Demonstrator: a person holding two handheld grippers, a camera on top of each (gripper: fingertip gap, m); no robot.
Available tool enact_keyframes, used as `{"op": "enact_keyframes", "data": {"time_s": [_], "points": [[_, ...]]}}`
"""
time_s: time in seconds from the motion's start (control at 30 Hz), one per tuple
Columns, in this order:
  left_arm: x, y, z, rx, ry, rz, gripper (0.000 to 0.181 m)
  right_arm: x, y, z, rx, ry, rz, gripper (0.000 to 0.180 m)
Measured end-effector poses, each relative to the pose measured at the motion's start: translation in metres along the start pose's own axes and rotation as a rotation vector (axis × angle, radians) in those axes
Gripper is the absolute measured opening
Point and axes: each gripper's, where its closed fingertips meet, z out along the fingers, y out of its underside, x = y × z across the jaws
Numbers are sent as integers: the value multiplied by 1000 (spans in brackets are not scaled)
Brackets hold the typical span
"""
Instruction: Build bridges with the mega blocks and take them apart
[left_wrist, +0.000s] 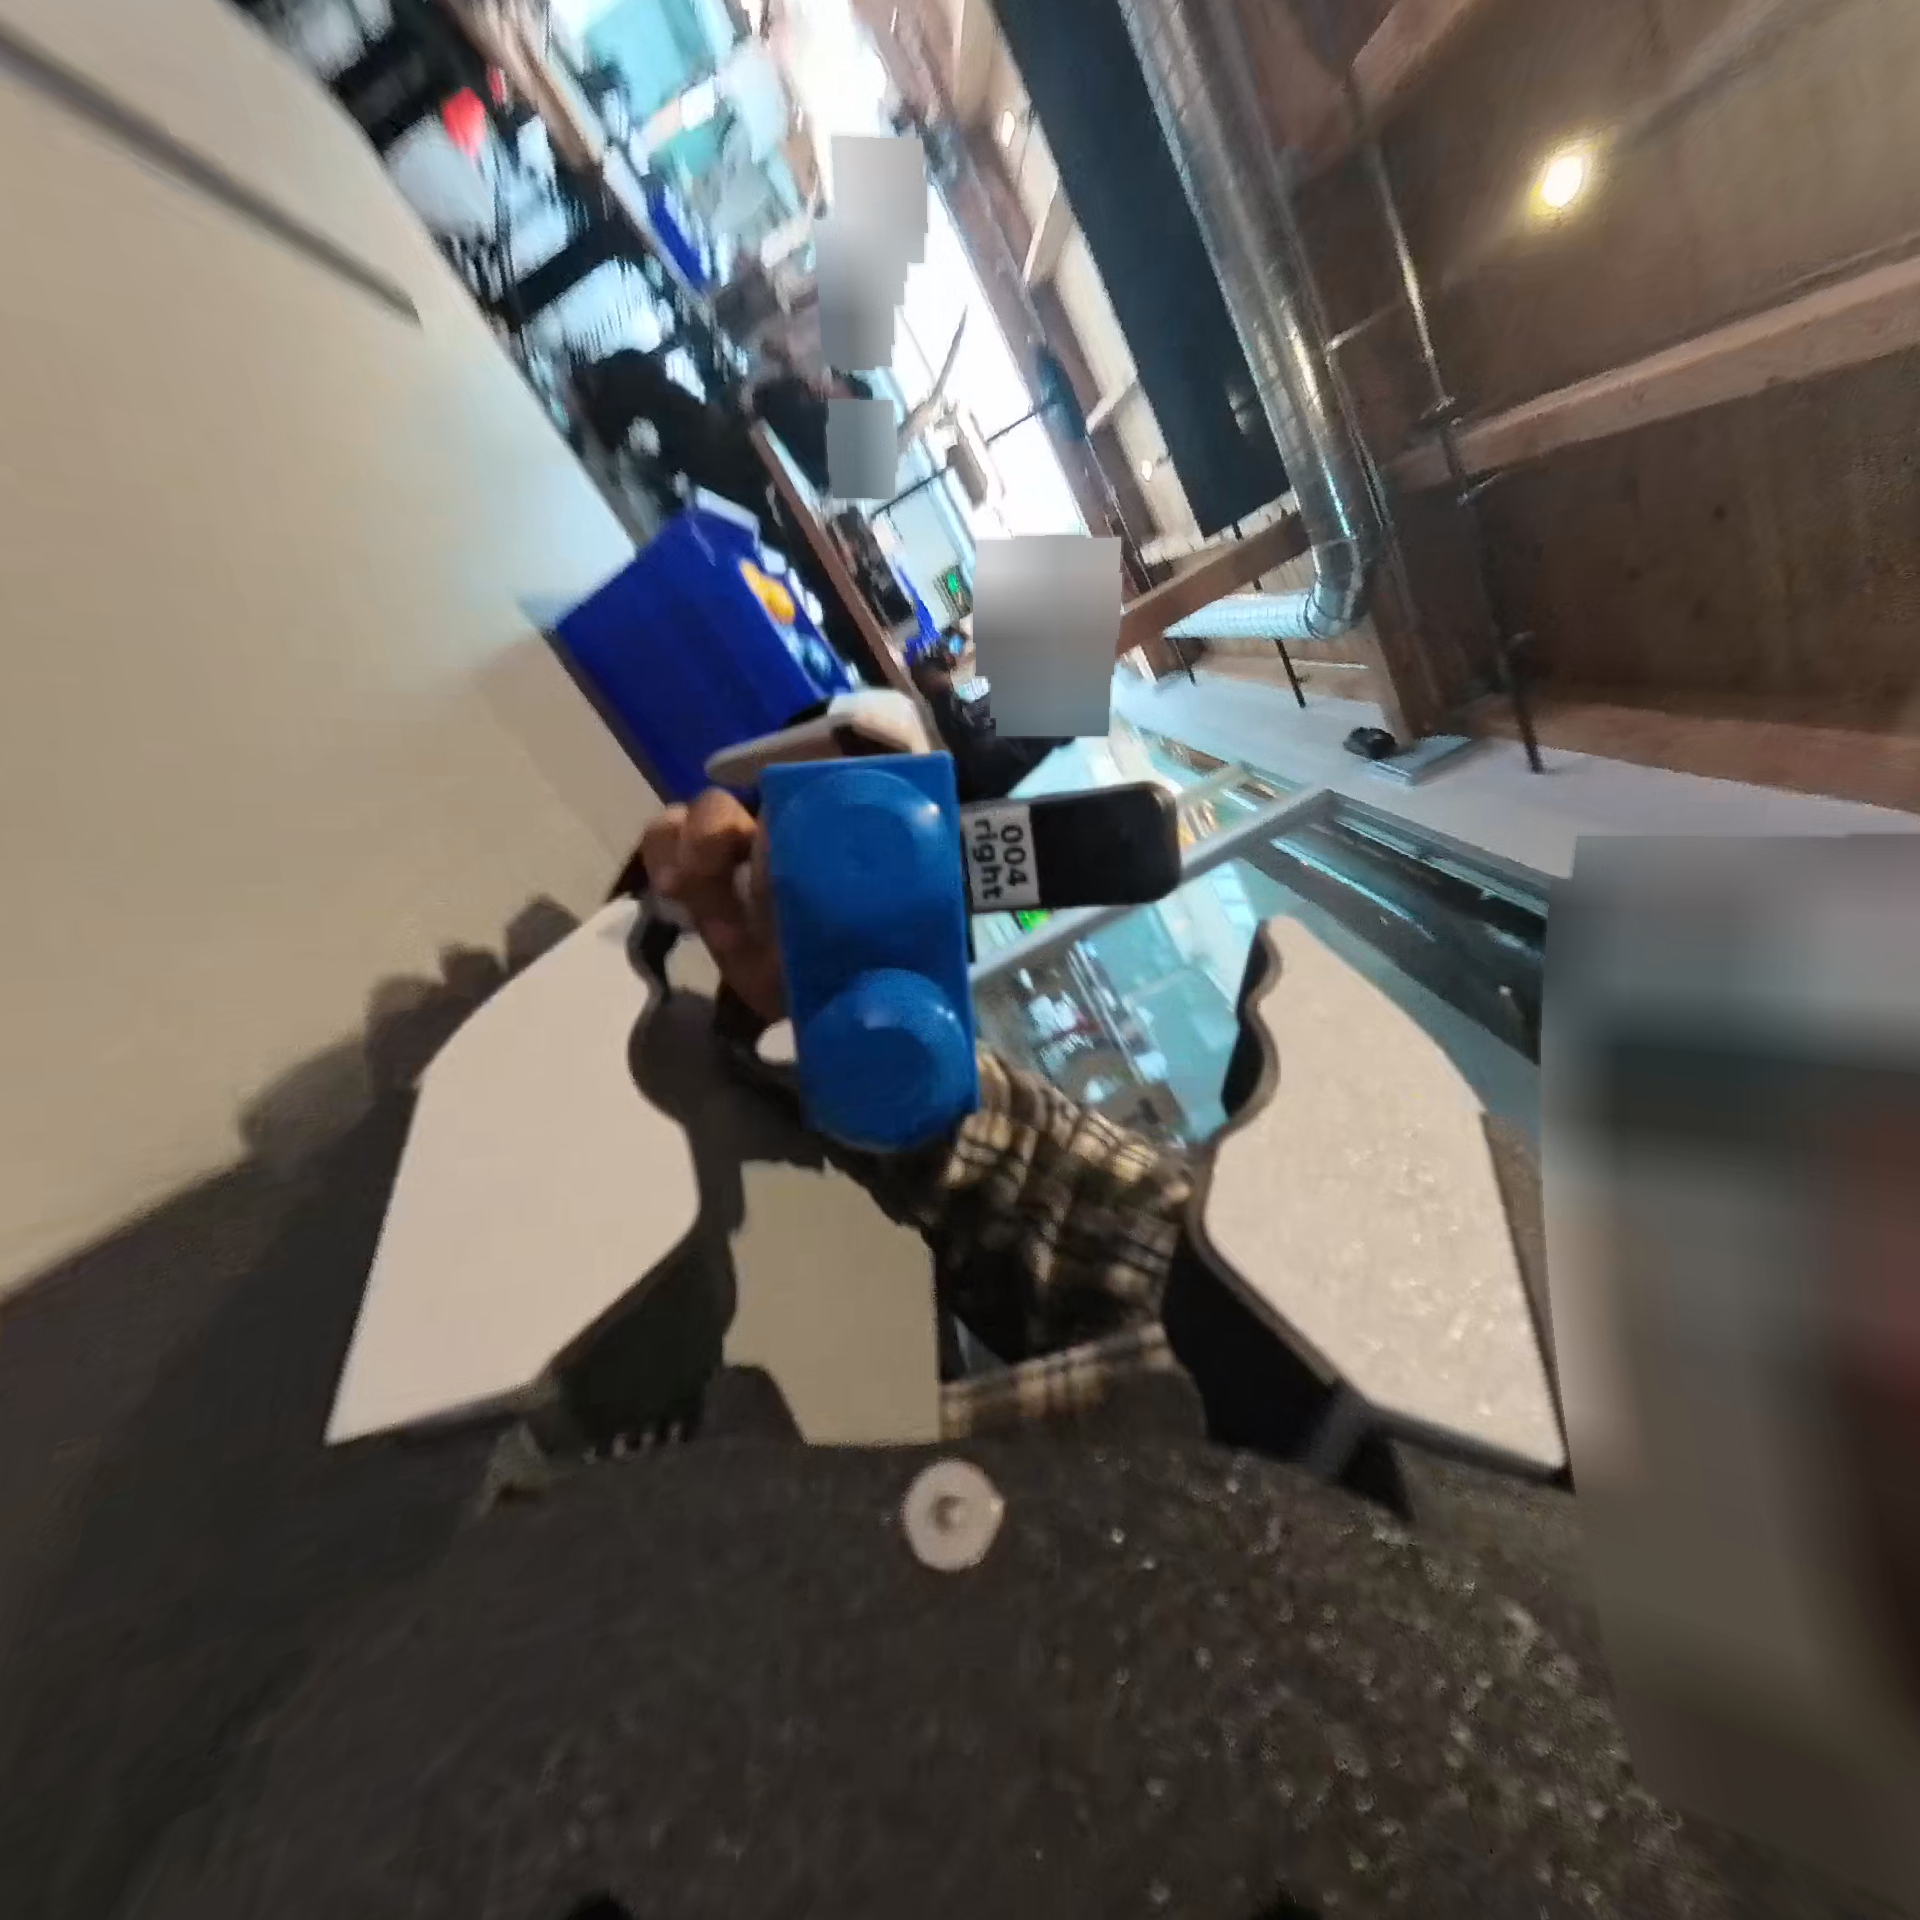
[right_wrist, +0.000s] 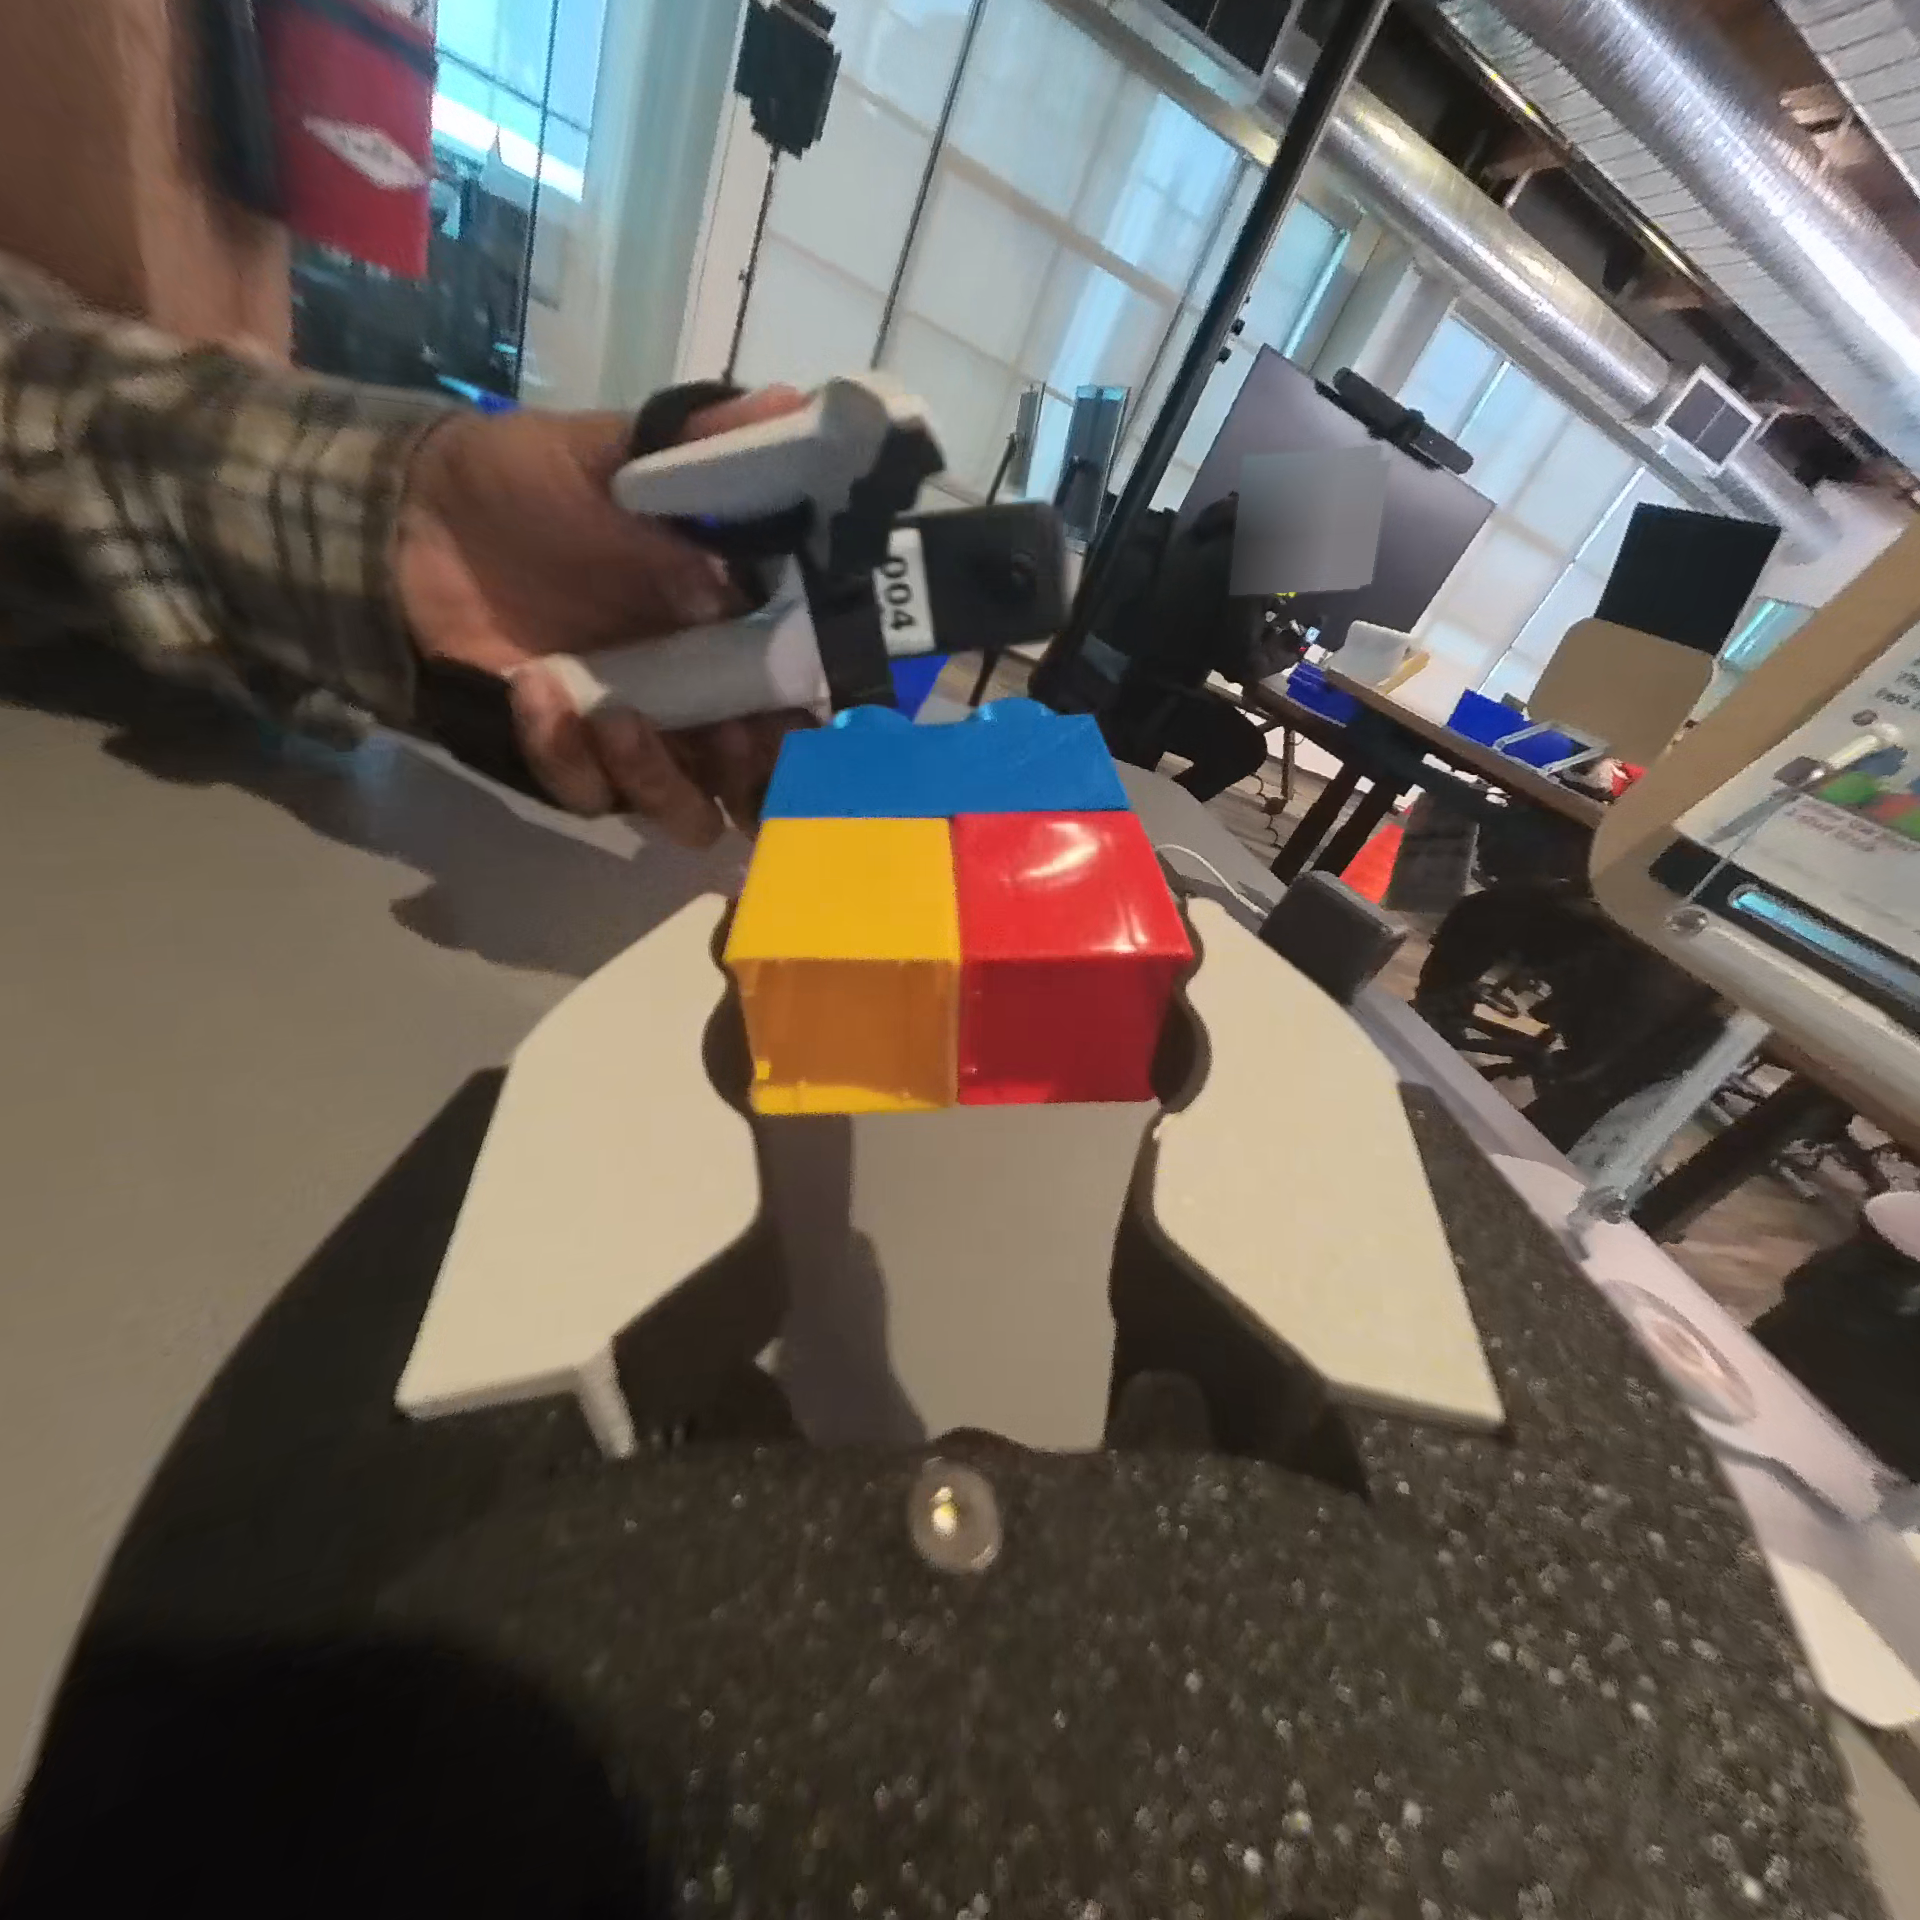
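Note:
In the right wrist view my right gripper (right_wrist: 951, 997) is shut on a small stack: a yellow block (right_wrist: 847, 956) and a red block (right_wrist: 1065, 945) side by side, with a blue two-stud block (right_wrist: 940, 764) joined across their far ends. The stack is held above the table. My left gripper (right_wrist: 790, 582), in a hand with a plaid sleeve, faces it from beyond; its fingertips are hidden behind the stack. In the left wrist view my left gripper (left_wrist: 951, 935) is open, its fingers spread on either side of the blue block (left_wrist: 873, 956), touching neither side.
A pale table top (right_wrist: 208, 883) lies below both grippers and fills the left of the left wrist view (left_wrist: 260, 727). A blue bin (left_wrist: 675, 665) stands at its far end. A black pole (right_wrist: 1226, 312) and desks with a monitor (right_wrist: 1340, 499) are behind on the right.

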Motion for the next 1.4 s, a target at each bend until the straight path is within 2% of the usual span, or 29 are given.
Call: {"op": "enact_keyframes", "data": {"time_s": [0.1,0.17,0.2,0.27,0.3,0.43,0.5,0.6,0.73,0.83,0.93,1.0,1.03,1.07,1.17,1.2,1.23,1.27,1.4], "points": [[-9,16,10,-131,-40,-94,103,1,-1,-1,1,-2,-27,76],[-7,19,15,-151,-26,-112,95,1,-3,-2,5,0,-36,76],[-5,19,16,-154,-13,-103,87,0,-4,-2,5,-3,-41,76],[-4,21,18,-179,-9,-54,48,-1,-6,-1,2,5,-69,77],[-6,22,18,-186,-23,-25,37,-2,-9,-1,14,8,-76,77],[-8,23,13,-244,-124,149,36,-4,-2,0,-70,8,-144,77],[-11,21,6,-299,-222,261,37,-4,6,-3,-144,-7,-93,96],[-14,19,-7,-425,-366,456,36,-5,5,-18,-197,-78,59,104],[-4,30,-7,-665,-402,686,37,-14,-13,-34,-223,-272,347,96],[-2,39,-3,-827,-442,807,37,-21,-21,-34,-265,-364,412,87],[0,47,6,-899,-445,821,36,-31,-20,-29,-296,-411,453,81],[3,52,13,-910,-420,812,36,-32,-17,-25,-301,-398,491,74],[5,53,16,-907,-412,810,36,-35,-14,-24,-313,-406,504,62],[6,52,18,-902,-411,812,36,-41,-15,-25,-299,-455,513,36],[11,52,22,-859,-367,779,37,-43,-18,-26,-238,-440,543,35],[14,48,24,-805,-344,766,42,-43,-20,-27,-203,-434,558,36],[16,41,27,-727,-326,751,64,-40,-23,-27,-149,-416,584,36],[19,33,29,-639,-292,729,78,-35,-28,-28,-76,-390,630,36],[36,13,34,-298,-49,595,75,-13,-36,-33,186,-287,830,35]]}}
